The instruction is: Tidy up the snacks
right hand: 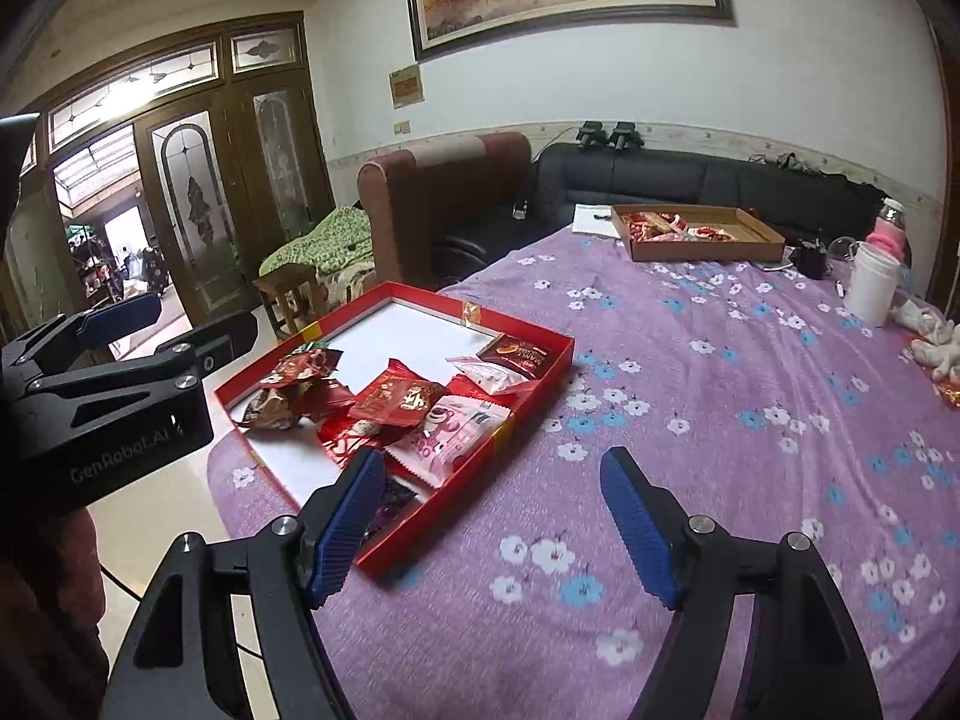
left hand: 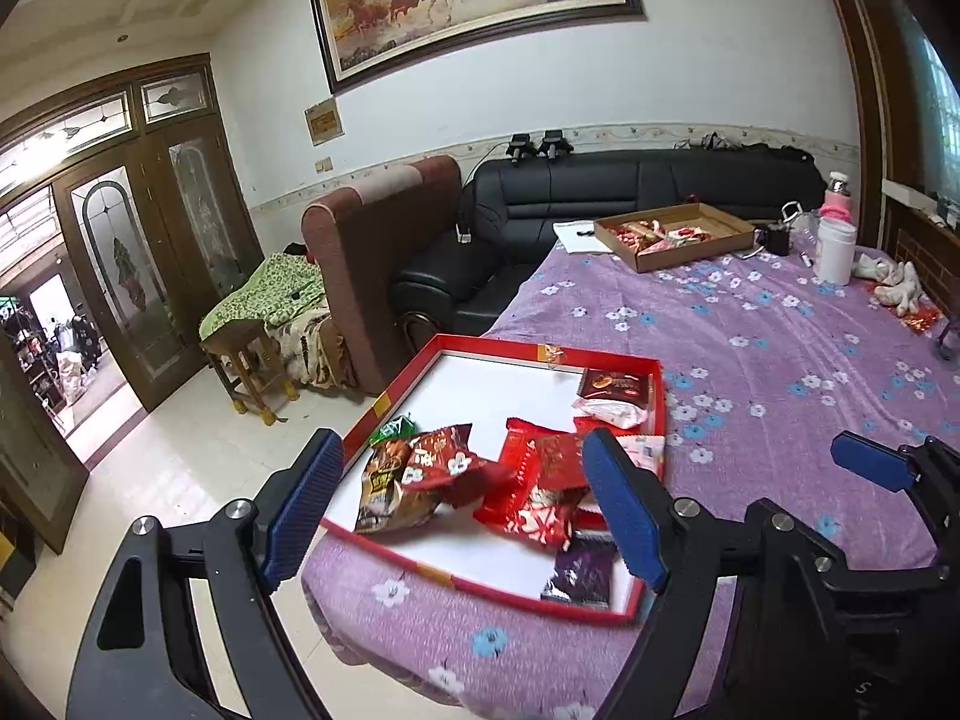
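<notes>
Right up close, the purple floral cloth (right hand: 690,396) covers the table with nothing between the tools and the snacks. The left gripper (left hand: 462,504) is spread wide, fingers apart and holding nothing, hovering above the near end of the red tray (left hand: 600,354). The right gripper (right hand: 492,522) is just as wide open and empty; its left finger (right hand: 348,516) shows in front of the tray's near corner, its other finger over bare cloth, though whether it touches the tray I cannot tell. Inside the tray lies a loose heap of snack packets: a brown packet (left hand: 384,492) and a red packet (left hand: 540,492) between the left gripper's fingers in its own view, a dark purple packet (left hand: 579,573) at the near corner, a pink packet (right hand: 450,438) beside it, and a dark chocolate packet (right hand: 522,354) at the far corner. Well beyond, across the cloth, a cardboard tray (right hand: 708,252) holds more red sweets, with a white jar (right hand: 873,288) off to its right. Farthest back runs a black sofa (left hand: 630,186).
</notes>
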### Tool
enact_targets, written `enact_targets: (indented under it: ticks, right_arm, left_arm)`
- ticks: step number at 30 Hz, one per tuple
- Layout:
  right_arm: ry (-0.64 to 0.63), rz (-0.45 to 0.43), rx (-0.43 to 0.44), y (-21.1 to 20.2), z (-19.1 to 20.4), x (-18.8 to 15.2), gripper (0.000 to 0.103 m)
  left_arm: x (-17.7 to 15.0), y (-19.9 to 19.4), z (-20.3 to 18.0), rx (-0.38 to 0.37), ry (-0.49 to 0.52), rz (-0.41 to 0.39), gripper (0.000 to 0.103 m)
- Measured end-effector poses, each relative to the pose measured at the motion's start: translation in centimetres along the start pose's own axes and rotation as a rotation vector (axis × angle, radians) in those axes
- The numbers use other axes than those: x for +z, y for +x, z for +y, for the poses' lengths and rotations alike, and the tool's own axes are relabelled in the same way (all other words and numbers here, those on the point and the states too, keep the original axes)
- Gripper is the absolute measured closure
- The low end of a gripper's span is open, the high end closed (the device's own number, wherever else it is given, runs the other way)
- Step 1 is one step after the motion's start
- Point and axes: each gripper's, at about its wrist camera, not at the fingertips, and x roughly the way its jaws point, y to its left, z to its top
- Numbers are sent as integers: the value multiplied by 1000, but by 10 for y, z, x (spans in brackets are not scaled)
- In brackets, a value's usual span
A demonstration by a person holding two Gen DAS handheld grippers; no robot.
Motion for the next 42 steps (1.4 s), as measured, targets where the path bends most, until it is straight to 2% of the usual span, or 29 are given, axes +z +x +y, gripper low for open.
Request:
enact_targets:
  ticks: [6, 11, 16, 18, 21, 24, 29, 42]
  right_arm:
    - [-17, -63, -12, -42, 20, -12, 26]
    - [-44, -128, -42, -85, 38, -21, 18]
    - [-64, -189, -72, -123, 55, -27, 17]
    - [-65, -214, -80, -135, 61, -28, 17]
    - [-84, -246, -98, -150, 73, -30, 15]
    - [-95, -279, -102, -159, 81, -32, 15]
    - [-105, -307, -89, -161, 92, -34, 14]
    - [-89, -313, -70, -160, 93, -38, 14]
  left_arm:
    - [-9, -46, 14, -8, -16, -69, 20]
    - [-18, -81, 27, -37, -35, -125, 17]
    - [-23, -114, 37, -62, -40, -195, 17]
    - [-25, -123, 43, -77, -52, -213, 14]
    - [-29, -133, 53, -80, -83, -242, 1]
    - [-35, -143, 62, -63, -110, -288, 0]
    - [-40, -138, 71, -62, -123, -273, 0]
    - [-48, -138, 71, -56, -122, -268, 0]
